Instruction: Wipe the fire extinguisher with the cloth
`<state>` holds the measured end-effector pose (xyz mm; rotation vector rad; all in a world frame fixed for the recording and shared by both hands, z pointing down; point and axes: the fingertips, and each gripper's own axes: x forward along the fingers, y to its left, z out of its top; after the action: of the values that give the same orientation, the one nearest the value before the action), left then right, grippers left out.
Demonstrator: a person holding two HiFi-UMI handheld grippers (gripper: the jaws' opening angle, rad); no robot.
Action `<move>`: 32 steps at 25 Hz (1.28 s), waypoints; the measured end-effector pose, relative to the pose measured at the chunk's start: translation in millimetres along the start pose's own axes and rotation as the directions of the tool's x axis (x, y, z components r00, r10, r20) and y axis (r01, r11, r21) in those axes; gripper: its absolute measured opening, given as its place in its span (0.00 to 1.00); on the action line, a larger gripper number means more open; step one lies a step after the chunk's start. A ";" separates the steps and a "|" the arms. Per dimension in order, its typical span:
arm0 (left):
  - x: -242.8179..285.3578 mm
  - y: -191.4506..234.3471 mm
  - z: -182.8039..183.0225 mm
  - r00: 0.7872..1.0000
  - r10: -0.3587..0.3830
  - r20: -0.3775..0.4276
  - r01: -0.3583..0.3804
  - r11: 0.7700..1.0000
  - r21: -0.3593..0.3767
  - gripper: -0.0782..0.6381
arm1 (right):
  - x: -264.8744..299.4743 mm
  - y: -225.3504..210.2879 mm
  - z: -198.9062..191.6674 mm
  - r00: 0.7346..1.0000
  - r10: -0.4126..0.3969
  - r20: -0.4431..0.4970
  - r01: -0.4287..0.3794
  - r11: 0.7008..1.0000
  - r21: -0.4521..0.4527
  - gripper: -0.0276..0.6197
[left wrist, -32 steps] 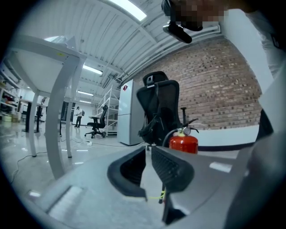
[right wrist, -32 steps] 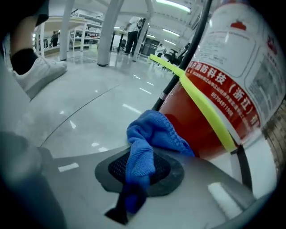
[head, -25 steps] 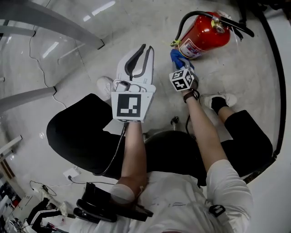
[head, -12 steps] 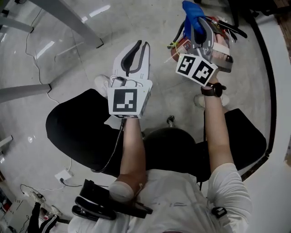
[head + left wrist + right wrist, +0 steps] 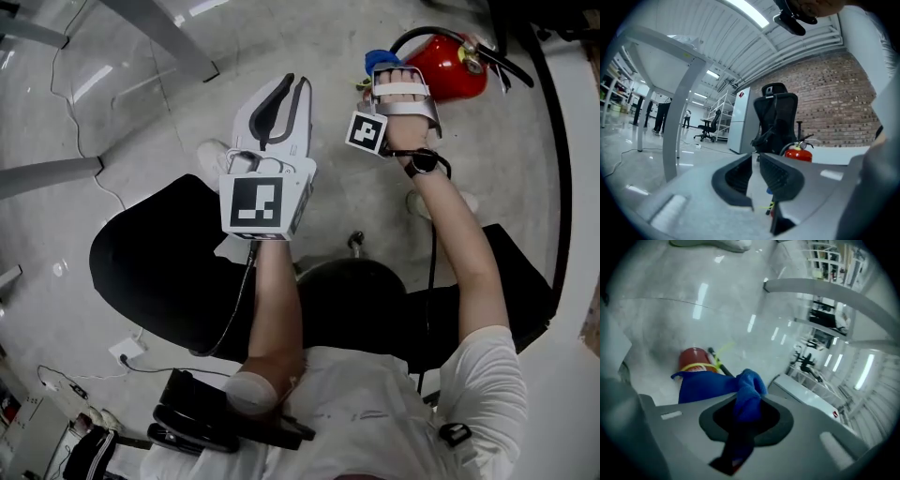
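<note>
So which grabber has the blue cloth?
The right gripper: the blue cloth is pinched between its jaws, close to the red fire extinguisher. The left gripper holds nothing.

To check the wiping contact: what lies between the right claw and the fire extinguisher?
The blue cloth, clamped in the right claw, spreads toward the fire extinguisher; the right gripper view shows it.
</note>
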<state>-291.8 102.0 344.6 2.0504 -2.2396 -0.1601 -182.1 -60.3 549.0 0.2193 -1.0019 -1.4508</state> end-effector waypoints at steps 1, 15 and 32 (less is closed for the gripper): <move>0.6 1.6 -1.9 1.000 0.001 -0.004 -0.001 1.000 -0.001 0.18 | 8.1 21.5 14.4 0.997 0.079 0.014 -0.079 0.996 -0.039 0.14; 0.6 17.2 -34.9 0.990 0.035 -0.136 -0.035 0.999 -0.003 0.18 | 59.2 210.4 130.6 0.872 0.489 0.017 -0.468 0.844 -0.261 0.14; -43.4 -54.6 -0.5 0.997 0.030 -0.073 -0.024 0.996 0.086 0.19 | -138.6 3.4 -6.7 0.744 -0.316 0.589 -0.660 -0.204 0.723 0.14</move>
<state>-234.1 140.5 337.0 2.0301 -2.2659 0.0134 -149.4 59.8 487.6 0.7110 -2.5774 0.1580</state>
